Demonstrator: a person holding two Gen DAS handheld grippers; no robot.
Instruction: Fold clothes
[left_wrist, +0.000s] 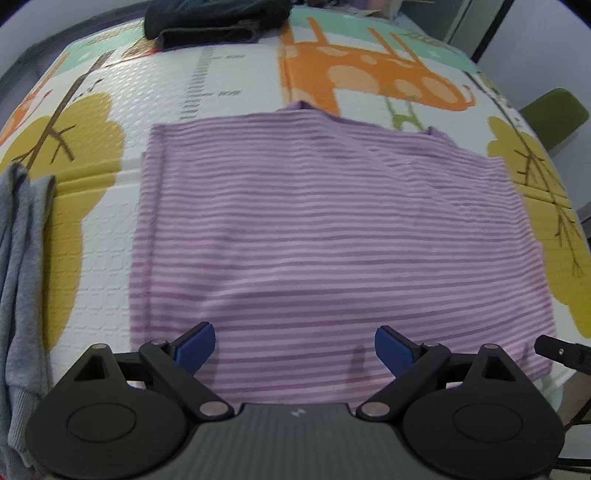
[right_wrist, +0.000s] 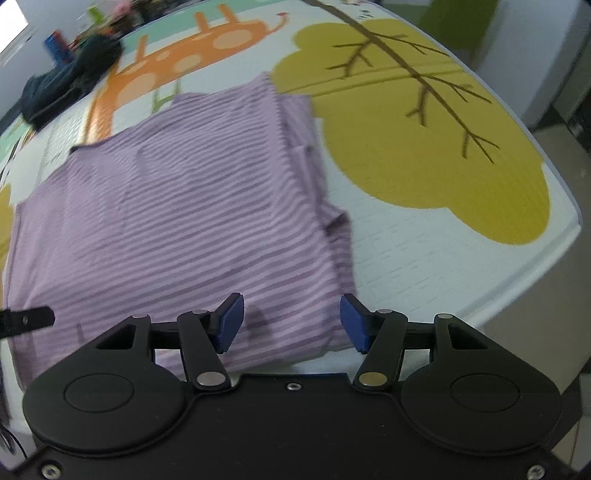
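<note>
1. Your left gripper (left_wrist: 294, 345) has its jaws wide apart. The blue pads (left_wrist: 197, 345) hang over the near hem of the striped purple shirt (left_wrist: 295, 221), not pinching it.
2. Your right gripper (right_wrist: 291, 323) also has its jaws apart, and nothing is clamped. Its pads (right_wrist: 231, 321) sit over the shirt's near right corner.
3. The right jaws read as slightly narrower than the left.
4. The shirt lies flat on the play mat (left_wrist: 110, 236), roughly rectangular, with stripes running across it.
5. In the right wrist view, the shirt's right edge (right_wrist: 314, 177) shows folded layers stacked under the top panel, with a small bulge of fabric sticking out near the mid-right.
6. A diagonal crease runs across the top layer in the left wrist view, up toward the far right corner.
7. A grey garment (left_wrist: 22, 277) lies at the mat's left edge, apart from the shirt.
8. A dark garment pile (left_wrist: 214, 18) sits at the far end of the mat, well apart from the shirt.
9. The mat print has an orange giraffe (left_wrist: 354, 70) just beyond the shirt's far edge and a mustard tree (right_wrist: 436, 147) beside its right side.
10. Both views are slightly motion-blurred, so fine hem detail is unreadable.
</note>
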